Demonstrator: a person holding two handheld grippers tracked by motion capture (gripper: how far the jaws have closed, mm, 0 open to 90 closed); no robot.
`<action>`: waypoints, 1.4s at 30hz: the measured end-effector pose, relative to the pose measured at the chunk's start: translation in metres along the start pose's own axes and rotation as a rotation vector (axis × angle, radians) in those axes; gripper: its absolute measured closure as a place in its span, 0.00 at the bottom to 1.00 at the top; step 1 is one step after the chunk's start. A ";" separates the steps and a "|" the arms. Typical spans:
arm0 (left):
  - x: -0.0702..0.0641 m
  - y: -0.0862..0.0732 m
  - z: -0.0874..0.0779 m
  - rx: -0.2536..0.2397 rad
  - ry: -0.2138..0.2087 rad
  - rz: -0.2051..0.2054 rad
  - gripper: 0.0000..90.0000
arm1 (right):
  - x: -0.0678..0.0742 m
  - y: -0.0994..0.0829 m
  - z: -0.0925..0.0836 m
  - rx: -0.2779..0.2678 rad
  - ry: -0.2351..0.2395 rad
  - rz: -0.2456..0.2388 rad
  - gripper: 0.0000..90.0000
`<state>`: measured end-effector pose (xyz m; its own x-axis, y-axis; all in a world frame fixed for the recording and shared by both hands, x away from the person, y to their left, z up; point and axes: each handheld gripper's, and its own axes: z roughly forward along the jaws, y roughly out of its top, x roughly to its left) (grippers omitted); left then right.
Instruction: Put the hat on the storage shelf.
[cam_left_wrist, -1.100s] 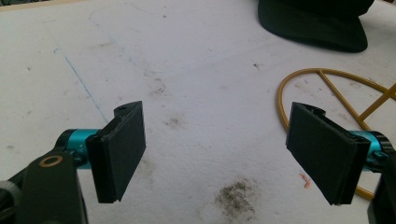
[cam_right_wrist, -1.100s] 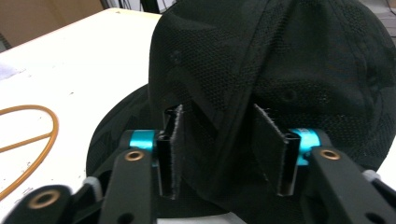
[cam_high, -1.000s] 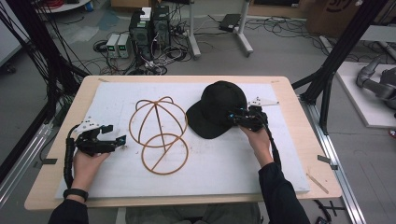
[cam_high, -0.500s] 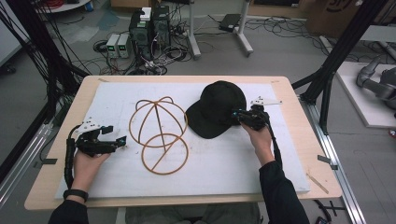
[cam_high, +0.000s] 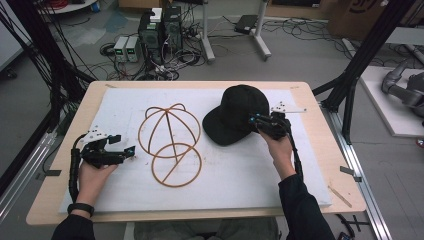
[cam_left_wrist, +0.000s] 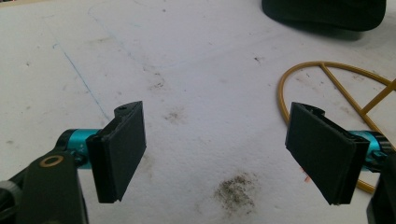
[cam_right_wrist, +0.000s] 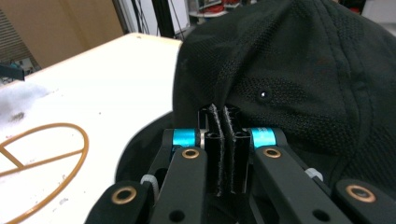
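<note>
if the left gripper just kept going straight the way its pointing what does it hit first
Probably the brown wire frame: the left gripper, jaws open, points right across the white mat toward its lower ring. In the left gripper view the ring sits off-centre, so it might only graze it.

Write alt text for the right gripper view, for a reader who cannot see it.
The right tongs are closed on the edge of a black cap, whose fabric bunches up just beyond the jaws. To the left, part of a tan wire frame lies on the white table cover.
</note>
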<state>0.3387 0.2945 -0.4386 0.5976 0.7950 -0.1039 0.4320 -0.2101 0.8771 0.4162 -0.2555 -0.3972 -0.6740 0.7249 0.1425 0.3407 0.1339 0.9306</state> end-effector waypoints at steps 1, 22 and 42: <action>0.000 0.000 0.000 0.000 -0.002 0.000 0.23 | 0.000 0.000 0.000 0.000 0.000 0.000 0.99; 0.002 0.000 -0.002 -0.008 0.003 -0.003 0.22 | 0.030 0.050 -0.045 -0.132 0.009 -0.035 0.99; 0.002 -0.001 0.000 -0.002 0.002 -0.003 0.22 | 0.069 0.110 -0.083 -0.299 0.092 -0.044 0.99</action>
<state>0.3391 0.2962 -0.4392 0.5948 0.7969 -0.1052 0.4321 -0.2066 0.8779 0.3529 -0.2466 -0.2576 -0.7451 0.6565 0.1175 0.1114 -0.0511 0.9925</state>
